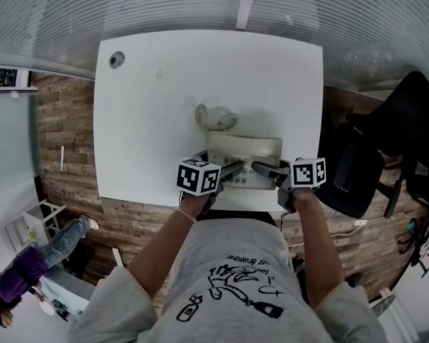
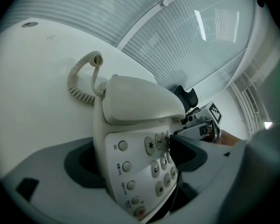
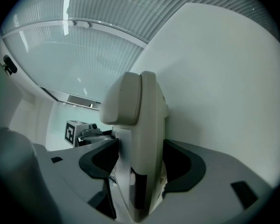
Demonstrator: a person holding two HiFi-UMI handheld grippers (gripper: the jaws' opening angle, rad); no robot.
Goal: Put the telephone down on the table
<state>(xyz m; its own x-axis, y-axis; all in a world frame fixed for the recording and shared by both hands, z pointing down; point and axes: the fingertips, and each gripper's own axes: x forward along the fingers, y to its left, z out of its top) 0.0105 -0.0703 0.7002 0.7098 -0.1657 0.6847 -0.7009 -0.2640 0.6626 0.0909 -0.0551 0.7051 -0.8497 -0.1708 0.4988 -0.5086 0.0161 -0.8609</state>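
The white worktop (image 1: 150, 106) carries the telephone (image 1: 244, 151) at its near edge, apparently already set down, handset on its cradle. The right claw (image 1: 266, 170) clamps the phone's body, while the left claw (image 1: 232, 168) stands slack around the keypad end. Only letting go seems left.

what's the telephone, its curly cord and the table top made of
The telephone looks like moulded plastic: off-white, smooth, with a dull sheen and rounded edges. The cord is probably plastic- or rubber-sheathed wire, judging by its tight, springy coils. The table top is a smooth, matte white, seamless surface, likely laminate or painted board; what lies under the white surface can't be told.
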